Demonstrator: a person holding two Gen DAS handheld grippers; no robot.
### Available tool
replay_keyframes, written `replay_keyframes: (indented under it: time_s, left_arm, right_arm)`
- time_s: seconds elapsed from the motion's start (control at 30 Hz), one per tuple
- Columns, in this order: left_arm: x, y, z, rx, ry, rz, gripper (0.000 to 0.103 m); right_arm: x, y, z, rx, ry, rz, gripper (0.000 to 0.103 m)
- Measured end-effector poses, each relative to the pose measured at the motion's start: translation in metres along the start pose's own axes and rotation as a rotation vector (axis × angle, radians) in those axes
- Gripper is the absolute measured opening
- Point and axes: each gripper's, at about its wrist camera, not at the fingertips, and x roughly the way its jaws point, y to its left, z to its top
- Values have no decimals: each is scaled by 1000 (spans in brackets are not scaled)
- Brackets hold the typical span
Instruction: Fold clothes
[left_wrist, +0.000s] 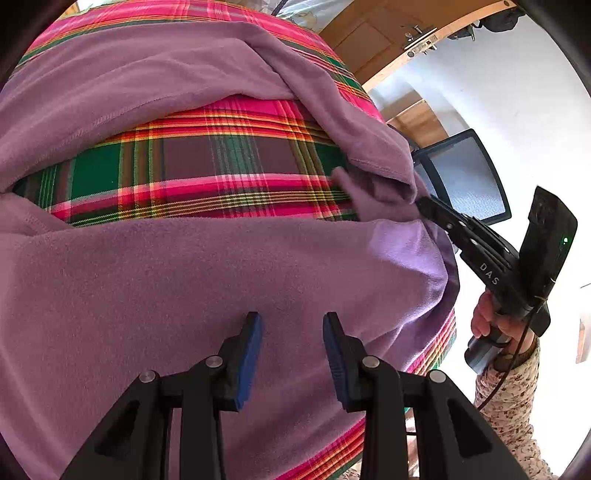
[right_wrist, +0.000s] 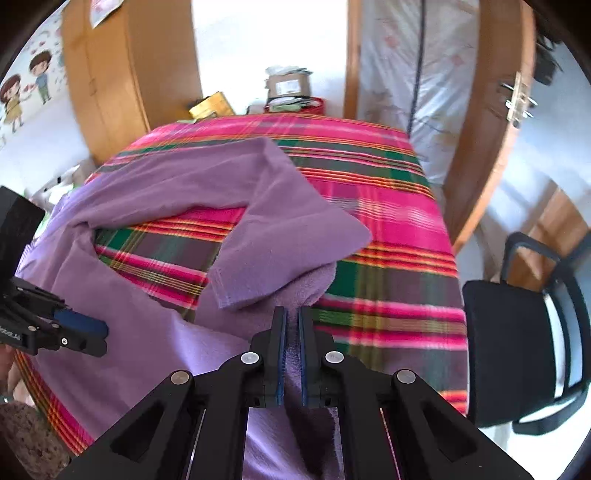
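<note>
A purple fleece garment (left_wrist: 207, 280) lies spread on a table covered with a pink, green and brown plaid cloth (left_wrist: 221, 166). My left gripper (left_wrist: 293, 325) is open, its blue pads just above the garment's near part, holding nothing. My right gripper (right_wrist: 291, 321) is shut on a fold of the purple garment (right_wrist: 170, 354), with fabric pinched between its pads; a sleeve end (right_wrist: 280, 236) drapes just beyond it. In the left wrist view the right gripper (left_wrist: 421, 202) grips the garment's right edge. In the right wrist view the left gripper (right_wrist: 94, 334) hovers over the left part.
A black office chair (right_wrist: 517, 350) stands at the table's right side. A wooden door (right_wrist: 491, 122) and wardrobe (right_wrist: 107, 74) stand behind the table. Boxes and a red container (right_wrist: 291, 99) sit past the far edge. The plaid cloth (right_wrist: 388, 206) shows bare on the right half.
</note>
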Motion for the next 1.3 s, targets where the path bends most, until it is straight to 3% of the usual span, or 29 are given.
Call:
replay_keyframes:
  time_s: [0.43,0.77,1.3]
  left_arm:
    - [3,-5,0,12,5,18,35]
    - [6,-15,1,45,27,51,35]
    - [29,-56,17,137,57,42,35]
  right_arm:
    - [-52,-44,-36,212,-138,-136,6]
    - [-71,-83,-60,359,-190,-252,6]
    - [-87,-106,-99,488,-232,-304,6]
